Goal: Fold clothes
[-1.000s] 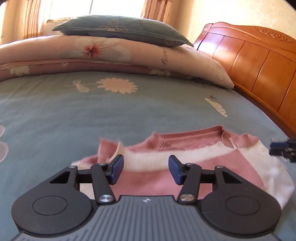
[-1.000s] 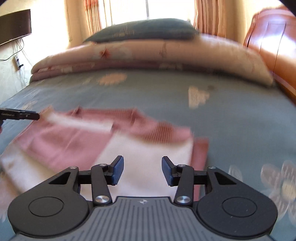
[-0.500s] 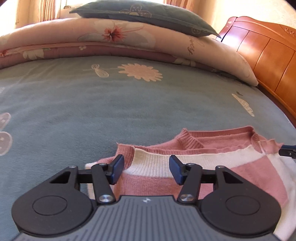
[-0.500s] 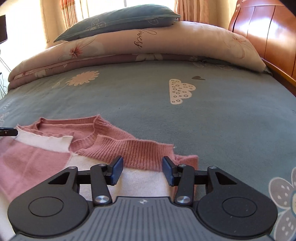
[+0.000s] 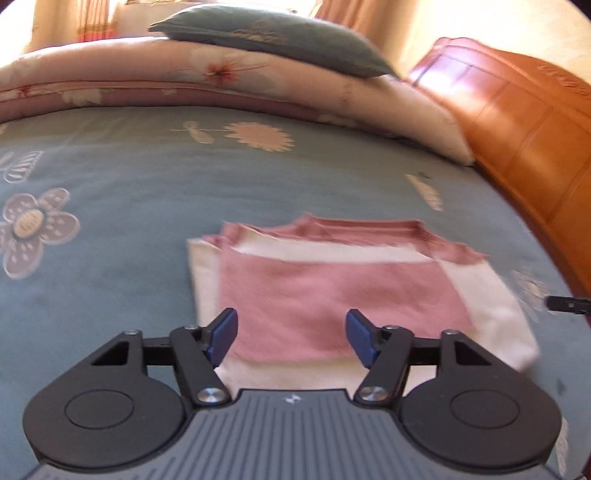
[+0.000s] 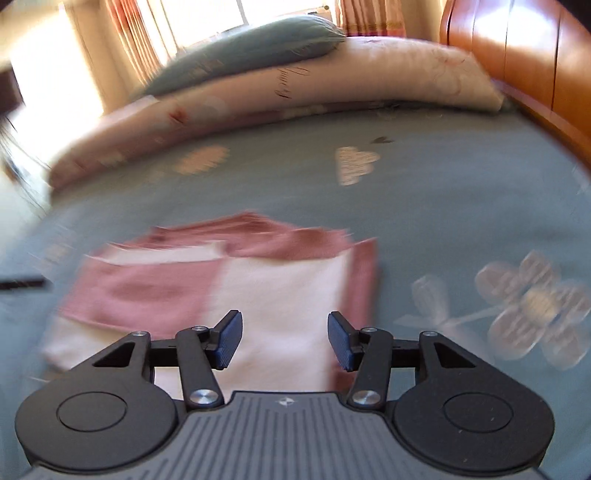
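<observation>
On the blue floral bedsheet point(image 5: 147, 192), lying folded into a rectangle: pink and cream sweater point(image 5: 332, 291), nothing blocking it. Beyond, a rolled quilt point(image 5: 221, 77) topped by a teal pillow point(image 5: 273, 37); wooden headboard point(image 5: 517, 122) along the right. Left gripper point(image 5: 291, 334) above the sweater's near edge, jaws spread and opening, nothing between. Right gripper point(image 6: 284, 339) likewise, jaws parted, widening, empty. Visible only from the right wrist, blurred: bright curtained window point(image 6: 207, 22). Only from the left wrist: the right gripper's tip at the frame's right edge.

Bare bedsheet point(image 5: 140, 280) around folded sweater point(image 5: 332, 291), quilt point(image 5: 221, 85) far side, headboard point(image 5: 524, 140) right.
</observation>
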